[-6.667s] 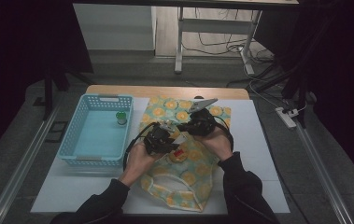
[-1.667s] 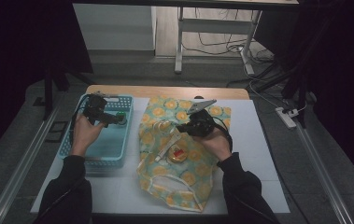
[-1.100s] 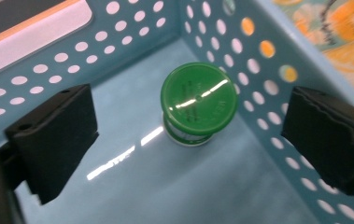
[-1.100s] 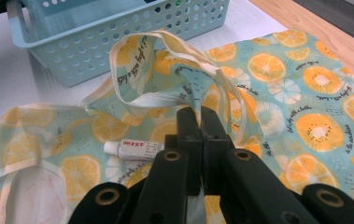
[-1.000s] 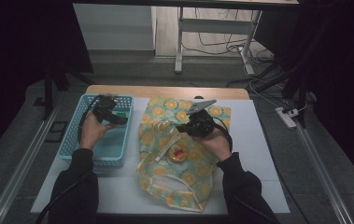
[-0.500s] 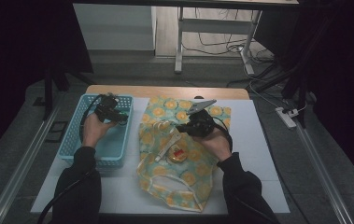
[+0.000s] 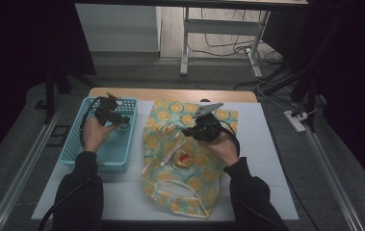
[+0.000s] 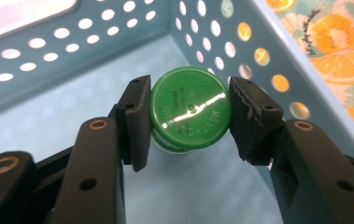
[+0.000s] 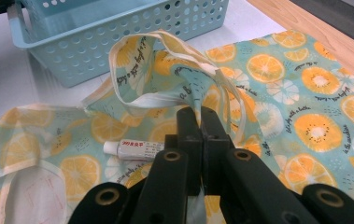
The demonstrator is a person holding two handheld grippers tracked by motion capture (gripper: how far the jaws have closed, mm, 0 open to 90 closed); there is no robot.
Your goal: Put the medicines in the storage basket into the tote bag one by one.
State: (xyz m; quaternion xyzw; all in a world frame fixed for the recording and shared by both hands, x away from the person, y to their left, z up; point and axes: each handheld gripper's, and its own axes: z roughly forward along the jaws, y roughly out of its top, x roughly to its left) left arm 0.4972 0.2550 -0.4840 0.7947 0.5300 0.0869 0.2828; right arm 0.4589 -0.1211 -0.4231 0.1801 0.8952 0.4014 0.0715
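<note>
We see the left claw (image 8: 191,123) inside the blue basket (image 7: 81,144), near its wall at 3 o'clock, its jaws just closed onto the round green-capped jar (image 8: 191,116), pads pressing both sides of the cap. On the desk (image 7: 262,154), the right claw (image 9: 201,122) is clenched on a fold of the citrus-print bag (image 9: 305,93), lifting its mouth. A small white tube (image 9: 132,149) lies at 9 o'clock of that claw.
</note>
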